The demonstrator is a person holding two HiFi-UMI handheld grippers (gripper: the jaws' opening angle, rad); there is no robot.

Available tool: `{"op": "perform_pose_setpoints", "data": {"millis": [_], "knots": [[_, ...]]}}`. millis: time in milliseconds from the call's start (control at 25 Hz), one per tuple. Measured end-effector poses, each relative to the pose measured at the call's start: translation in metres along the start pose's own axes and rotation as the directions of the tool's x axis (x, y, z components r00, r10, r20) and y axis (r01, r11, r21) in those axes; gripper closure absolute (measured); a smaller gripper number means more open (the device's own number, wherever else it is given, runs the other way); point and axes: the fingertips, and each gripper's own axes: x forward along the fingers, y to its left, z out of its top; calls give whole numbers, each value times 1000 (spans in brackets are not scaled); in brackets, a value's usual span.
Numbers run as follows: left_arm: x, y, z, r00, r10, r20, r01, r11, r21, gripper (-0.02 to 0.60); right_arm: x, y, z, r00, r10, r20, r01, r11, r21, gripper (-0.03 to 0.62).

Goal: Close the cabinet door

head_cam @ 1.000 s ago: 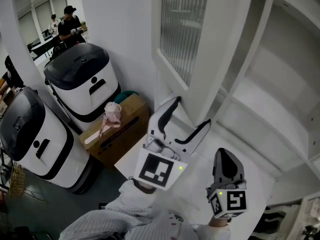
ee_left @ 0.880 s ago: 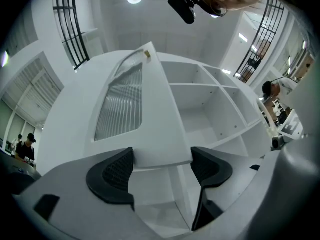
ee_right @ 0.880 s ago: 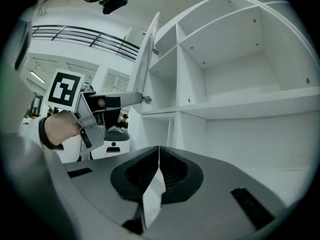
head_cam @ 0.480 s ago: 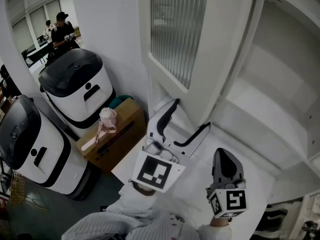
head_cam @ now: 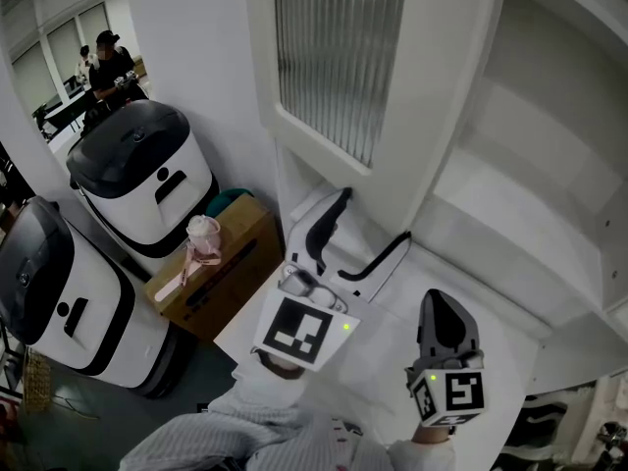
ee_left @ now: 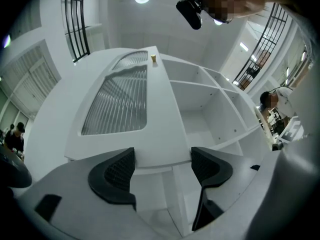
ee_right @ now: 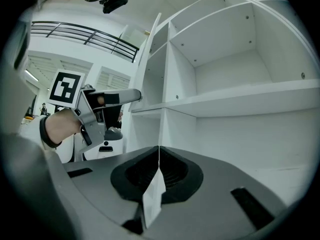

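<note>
Looking down in the head view, the cabinet door (head_cam: 392, 86) stands swung out to the left of the open cabinet (head_cam: 549, 165), white frame round a ribbed glass pane (head_cam: 334, 57). The left gripper (head_cam: 373, 219) is just under the door's lower rail, jaws spread wide, gripping nothing; contact with the rail can't be told. The right gripper (head_cam: 444, 307) hangs lower right, near the cabinet's bottom shelf, jaws clenched together. Two white bins and a cardboard box (head_cam: 221, 268) sit on the floor left, clear of the swing. In the left gripper view, both pads (ee_left: 117, 176) are well apart with the door's bottom rail (ee_left: 150, 134) between and beyond them, the pane (ee_left: 117, 104) above, and empty shelves (ee_left: 210, 104) to the right. In the right gripper view, the jaws (ee_right: 159, 171) are pressed shut with nothing held, facing bare shelves (ee_right: 240, 99); the left gripper (ee_right: 107, 104) shows at left. Judgement: the door is a stiff hinged panel, probably fairly light, and swings freely, but the pane is fragile. Push or pinch the solid frame low down, toward the free edge away from the hinges.
</note>
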Motion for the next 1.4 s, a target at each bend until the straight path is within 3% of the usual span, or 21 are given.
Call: {"op": "perform_pose_setpoints", "data": {"millis": [920,1400], "knots": [[31,2,-10,1000,5,31,-4,1000,-14,234,2,-18,-11,999,-35,-17,35,999,27,580],[45,2,-16,999,17,34,-18,1000,21,258,2,-25,-15,1000,-25,-9,26,997,66,580]]}}
